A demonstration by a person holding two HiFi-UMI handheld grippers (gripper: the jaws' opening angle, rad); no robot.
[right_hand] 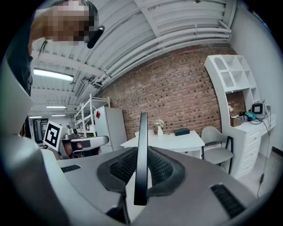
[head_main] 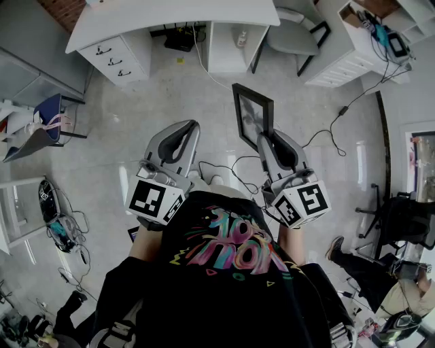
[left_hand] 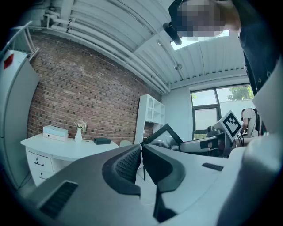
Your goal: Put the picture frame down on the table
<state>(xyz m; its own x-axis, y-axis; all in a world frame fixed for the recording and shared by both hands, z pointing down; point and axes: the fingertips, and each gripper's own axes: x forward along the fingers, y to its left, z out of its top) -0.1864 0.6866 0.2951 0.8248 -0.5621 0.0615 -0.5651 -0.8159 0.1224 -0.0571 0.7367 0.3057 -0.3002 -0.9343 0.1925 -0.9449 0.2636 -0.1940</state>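
Observation:
The black picture frame (head_main: 253, 115) is held up in the air in front of me, edge-on in the right gripper view (right_hand: 142, 154). My right gripper (head_main: 270, 141) is shut on its lower edge, jaws pressed to both faces of it. My left gripper (head_main: 183, 132) hangs beside it to the left, shut with nothing between its jaws. From the left gripper view the frame (left_hand: 167, 131) shows as a dark corner past the jaw tips, with the right gripper (left_hand: 208, 143) behind it. The white table (head_main: 170, 20) stands ahead across the floor.
On the white table (right_hand: 168, 142) stand a small vase with flowers (right_hand: 159, 128), a dark box (right_hand: 181, 131) and a pale box (left_hand: 55, 131). A grey chair (head_main: 292, 37) sits at its right end. White shelving (right_hand: 236, 88), another desk, cables (head_main: 333, 129) on the floor.

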